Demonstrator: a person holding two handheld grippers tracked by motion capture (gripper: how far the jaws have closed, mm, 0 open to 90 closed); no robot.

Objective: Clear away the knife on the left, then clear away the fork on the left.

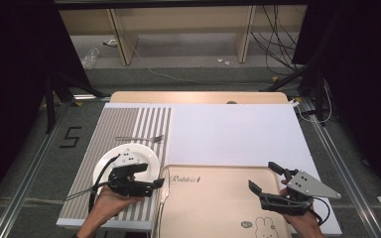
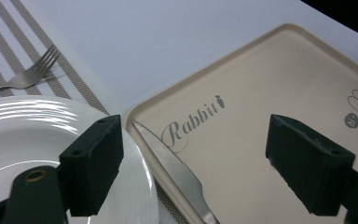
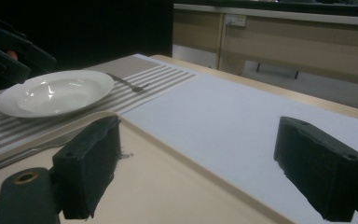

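Observation:
My left gripper (image 1: 150,176) (image 2: 193,156) is open over the gap between the white plate (image 1: 129,154) (image 2: 14,140) and the beige tray (image 1: 213,208) (image 2: 270,88). Nothing is between its jaws. Below them a table knife (image 1: 163,194) (image 2: 177,170) lies along the tray's left rim, blade pointing away from me. A fork (image 1: 140,138) (image 2: 28,77) rests on the striped placemat (image 1: 129,121) beyond the plate. My right gripper (image 1: 265,177) (image 3: 196,172) stands open and empty above the tray's right part (image 3: 168,196). The right gripper view looks across to the plate (image 3: 56,95) and fork (image 3: 128,84).
A white sheet (image 1: 233,134) covers the table's far right half, beyond the tray. The tray bears a "Rabbit" print and a rabbit drawing (image 1: 265,225). The wooden table edge (image 1: 198,97) lies at the back, with cables and furniture legs on the floor behind.

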